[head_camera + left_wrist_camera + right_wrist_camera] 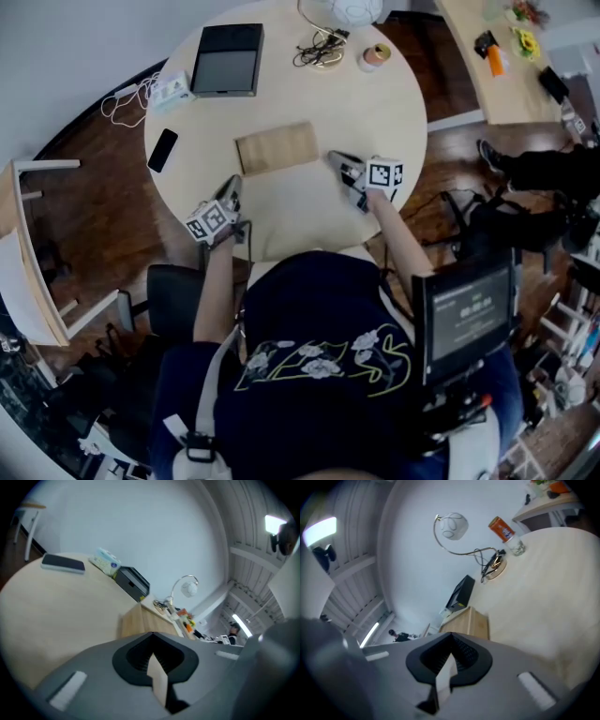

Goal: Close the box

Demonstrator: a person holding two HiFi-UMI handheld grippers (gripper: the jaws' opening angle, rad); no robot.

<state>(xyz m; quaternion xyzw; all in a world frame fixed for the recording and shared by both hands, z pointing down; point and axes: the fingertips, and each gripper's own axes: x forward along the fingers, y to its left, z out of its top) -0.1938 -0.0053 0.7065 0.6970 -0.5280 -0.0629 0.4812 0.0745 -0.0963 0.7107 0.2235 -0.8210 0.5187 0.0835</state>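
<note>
A flat brown cardboard box lies on the round pale table, its top level and its flaps down. My left gripper rests on the table just below the box's left corner, a little apart from it. To the right of the box's lower right corner sits my right gripper. Both are shut with nothing between the jaws. The left gripper view shows the box just past the shut left gripper. In the right gripper view the box stands beyond the shut right gripper.
At the table's far side are a black flat case, a tissue pack with a white cable, a lamp base with cords and a small can. A black phone lies at the left. A chair stands below left.
</note>
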